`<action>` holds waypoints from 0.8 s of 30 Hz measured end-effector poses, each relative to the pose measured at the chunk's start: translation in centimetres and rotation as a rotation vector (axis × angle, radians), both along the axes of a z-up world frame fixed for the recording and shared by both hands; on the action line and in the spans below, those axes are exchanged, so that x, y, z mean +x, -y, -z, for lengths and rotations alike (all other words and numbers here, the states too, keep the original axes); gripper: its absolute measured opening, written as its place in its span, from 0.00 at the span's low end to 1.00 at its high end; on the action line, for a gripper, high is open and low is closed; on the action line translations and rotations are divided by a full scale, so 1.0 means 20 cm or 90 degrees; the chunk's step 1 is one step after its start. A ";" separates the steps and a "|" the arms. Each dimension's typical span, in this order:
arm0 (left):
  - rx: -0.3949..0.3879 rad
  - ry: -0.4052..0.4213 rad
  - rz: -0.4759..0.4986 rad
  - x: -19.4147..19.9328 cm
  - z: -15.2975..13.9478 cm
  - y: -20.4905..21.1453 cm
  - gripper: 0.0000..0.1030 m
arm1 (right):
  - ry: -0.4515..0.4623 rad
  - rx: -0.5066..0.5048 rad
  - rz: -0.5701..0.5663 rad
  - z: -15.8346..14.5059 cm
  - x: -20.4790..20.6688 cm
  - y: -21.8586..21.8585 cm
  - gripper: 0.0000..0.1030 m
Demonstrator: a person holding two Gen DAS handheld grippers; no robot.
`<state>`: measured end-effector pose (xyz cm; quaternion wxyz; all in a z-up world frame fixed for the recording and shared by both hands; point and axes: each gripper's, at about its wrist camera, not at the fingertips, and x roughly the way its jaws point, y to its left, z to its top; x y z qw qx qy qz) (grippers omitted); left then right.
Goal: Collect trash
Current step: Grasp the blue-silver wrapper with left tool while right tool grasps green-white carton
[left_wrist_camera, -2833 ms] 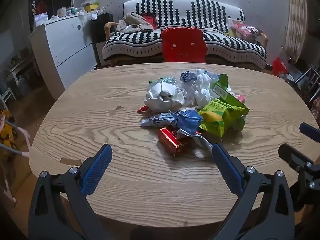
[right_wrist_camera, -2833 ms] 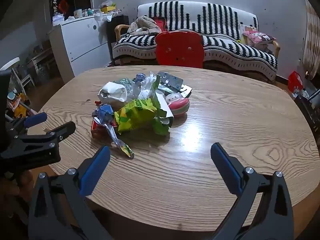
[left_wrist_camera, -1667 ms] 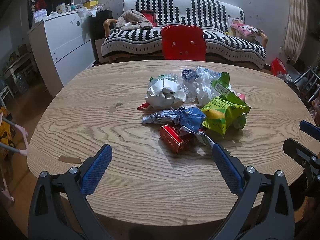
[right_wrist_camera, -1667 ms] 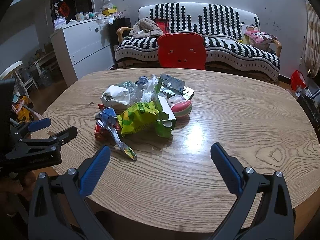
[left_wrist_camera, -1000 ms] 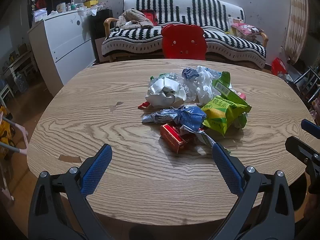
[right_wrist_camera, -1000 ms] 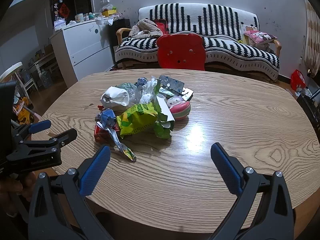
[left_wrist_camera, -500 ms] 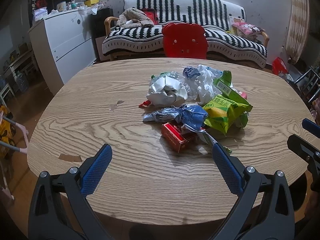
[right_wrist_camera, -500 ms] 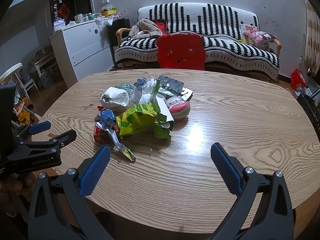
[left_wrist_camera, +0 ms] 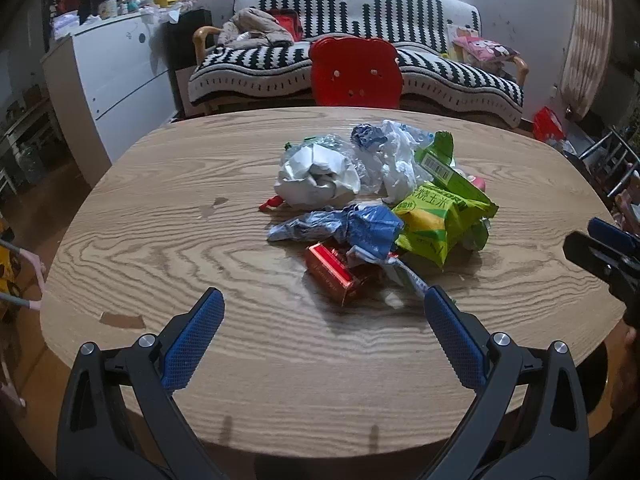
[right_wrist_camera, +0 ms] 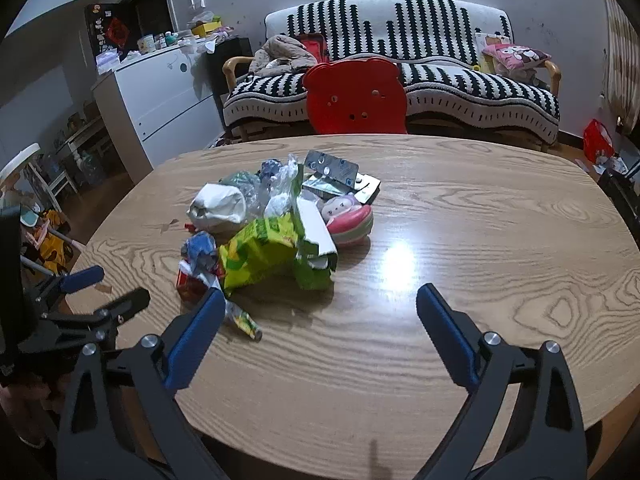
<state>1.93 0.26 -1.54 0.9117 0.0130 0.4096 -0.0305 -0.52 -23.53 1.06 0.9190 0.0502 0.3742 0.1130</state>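
While the wooden worktop [left_wrist_camera: 168, 216] is carrying the trash pile [left_wrist_camera: 380, 200] near its middle, both grippers are hovering at the near edge. The left gripper [left_wrist_camera: 320, 336] is holding its fingers spread and empty; the right gripper [right_wrist_camera: 316, 330] is closing its fingers slightly with nothing between them. Judging from here, starting on the green snack bag [right_wrist_camera: 260, 252], then the red packet [left_wrist_camera: 332, 276], would likely work best, pinching loose edges without scattering wrappers.
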 end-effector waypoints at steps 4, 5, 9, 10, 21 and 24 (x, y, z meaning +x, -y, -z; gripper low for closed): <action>0.009 -0.014 -0.005 0.13 0.03 0.04 0.95 | -0.032 0.041 -0.002 0.03 0.15 0.01 0.81; 0.009 -0.017 -0.010 0.17 0.04 0.05 0.95 | -0.050 0.063 0.000 0.05 0.21 0.02 0.79; -0.002 -0.039 -0.010 0.29 0.09 0.09 0.95 | -0.123 0.144 0.010 0.18 0.38 0.04 0.68; -0.002 -0.044 -0.009 0.31 0.10 0.10 0.95 | -0.137 0.156 0.011 0.21 0.42 0.04 0.68; -0.040 -0.078 -0.008 0.48 0.20 0.08 0.61 | -0.223 0.285 0.021 0.38 0.61 0.08 0.41; -0.038 -0.072 -0.003 0.45 0.19 0.09 0.40 | -0.199 0.251 0.012 0.33 0.57 0.06 0.36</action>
